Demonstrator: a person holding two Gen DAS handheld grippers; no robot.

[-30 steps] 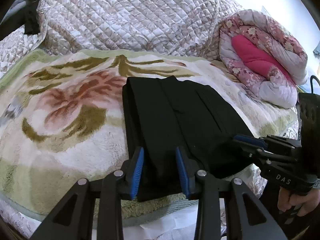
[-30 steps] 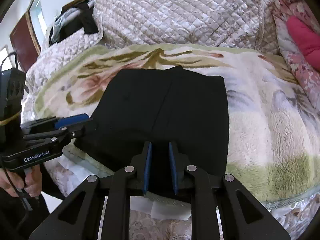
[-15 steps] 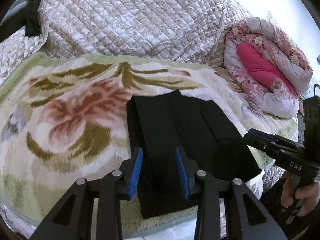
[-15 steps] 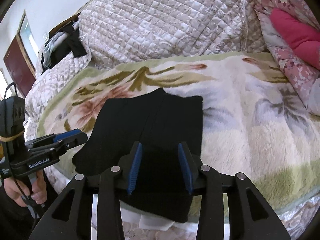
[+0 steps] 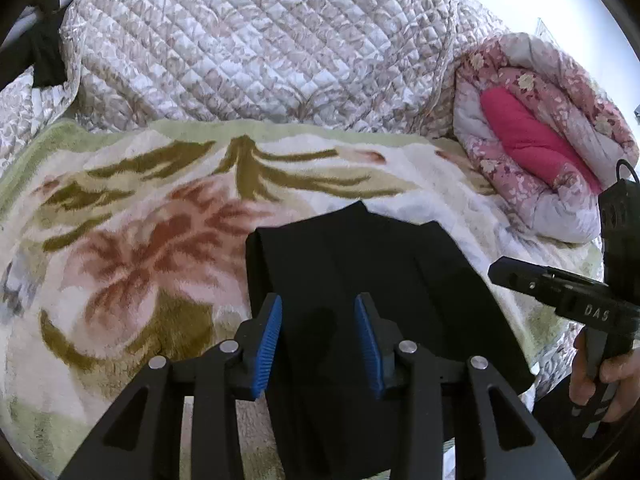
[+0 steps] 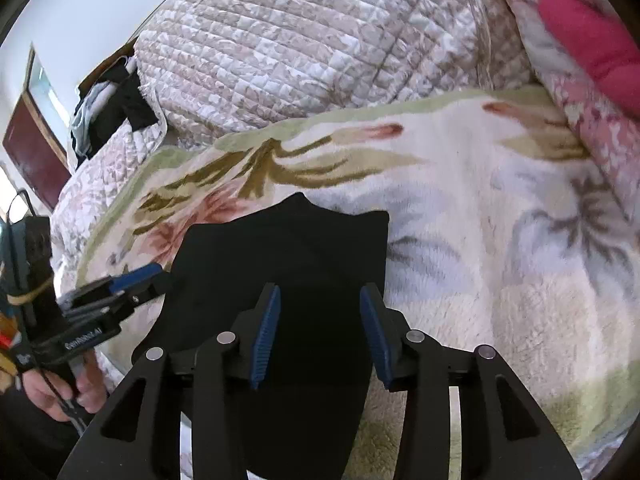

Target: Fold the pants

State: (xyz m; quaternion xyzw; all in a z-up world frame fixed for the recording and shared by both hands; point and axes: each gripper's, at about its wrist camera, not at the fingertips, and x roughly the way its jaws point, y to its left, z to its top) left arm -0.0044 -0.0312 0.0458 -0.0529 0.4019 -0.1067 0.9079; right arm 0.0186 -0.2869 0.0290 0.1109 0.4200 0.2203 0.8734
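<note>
The black pants [image 5: 360, 272] lie folded flat on the flowered fleece blanket [image 5: 132, 240], near its front edge; they also show in the right wrist view [image 6: 304, 256]. My left gripper [image 5: 318, 340] is open and empty, held above the near left part of the pants. My right gripper [image 6: 320, 336] is open and empty above the near right part. Each gripper shows in the other's view: the right one [image 5: 516, 274] at the pants' right side, the left one [image 6: 136, 280] at their left edge.
A quilted bedspread [image 5: 260, 48] is heaped behind the blanket. A rolled pink flowered quilt [image 5: 532, 136] lies at the right. Dark clothes [image 6: 120, 108] hang at the far left by a brown door [image 6: 32, 152]. The bed's front edge runs just below the pants.
My right gripper has opened and let go of the pants. Both grippers have drawn back and up from the pants, which now lie flat on the blanket.
</note>
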